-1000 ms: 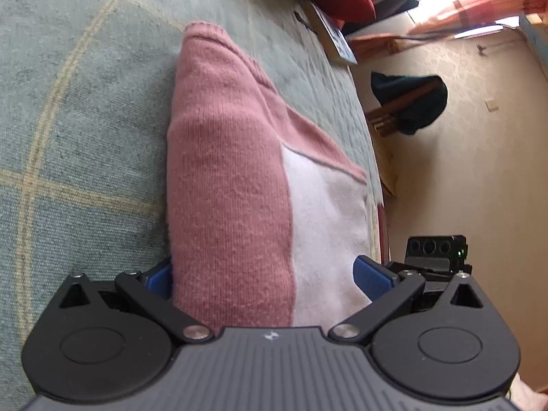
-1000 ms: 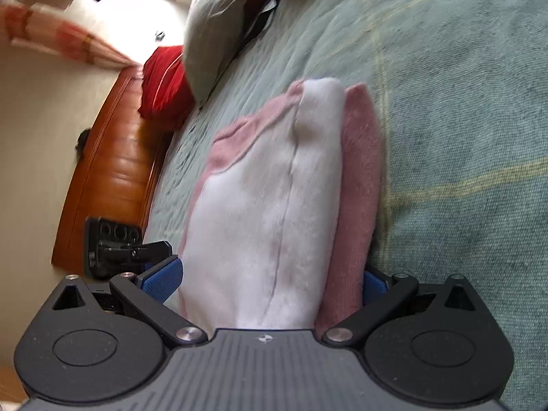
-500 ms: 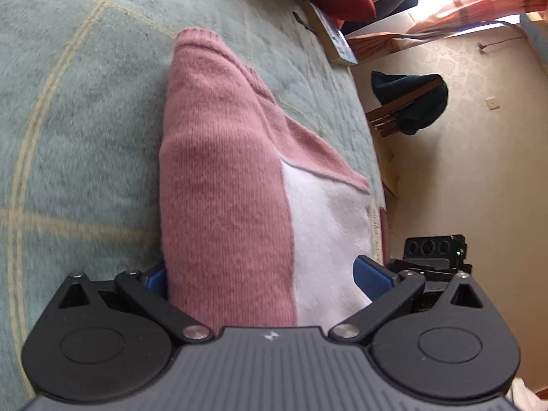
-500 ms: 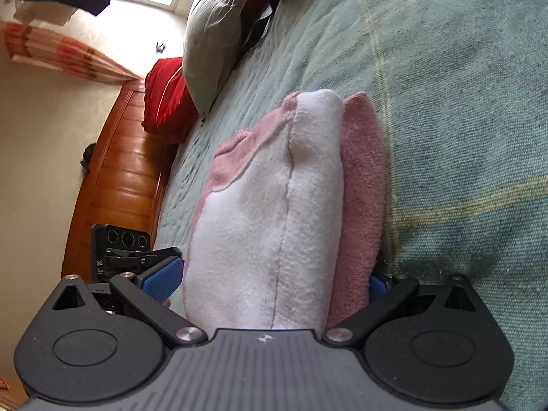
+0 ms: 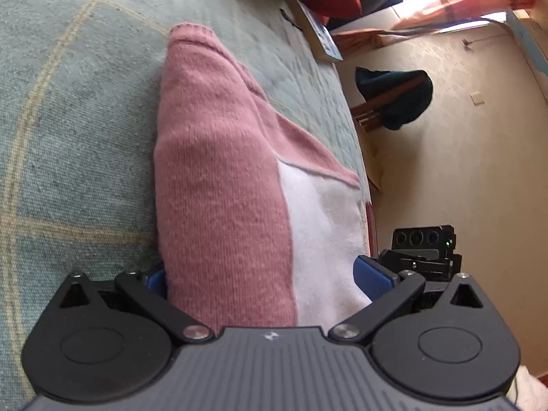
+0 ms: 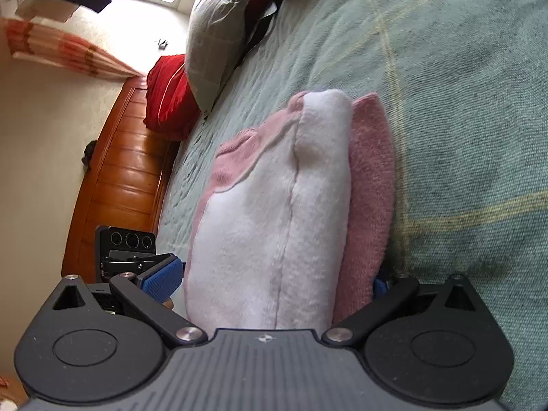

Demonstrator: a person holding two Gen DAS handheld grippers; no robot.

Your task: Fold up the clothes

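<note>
— On the bed, what are you seeing through the left wrist camera?

— I'm looking along the left gripper at the folded sweater, which is lying on the green blanket with its yellow check lines. My two fingers are sitting wide apart, one blue pad on each side of the thick bundle. The pink knit is filling the left of the gap and the white panel the right. I can't tell whether the pads are pressing the cloth or only flanking it.

— And the right wrist camera?

— I'm seeing the same sweater from its other end, between the fingers of the right gripper. Here the white fleece is lying on the left and the pink layer is showing along the right edge, next to the blanket. The fingers are spread wide again; the left pad is standing just beside the cloth, and the right one is mostly hidden behind the pink fold.

— Anything else around?

— Far along the bed I'm seeing a grey pillow and a red cushion near the wooden bed frame. In the left view a book is lying at the far edge of the bed, and a dark garment is hanging over a chair beyond it.
</note>
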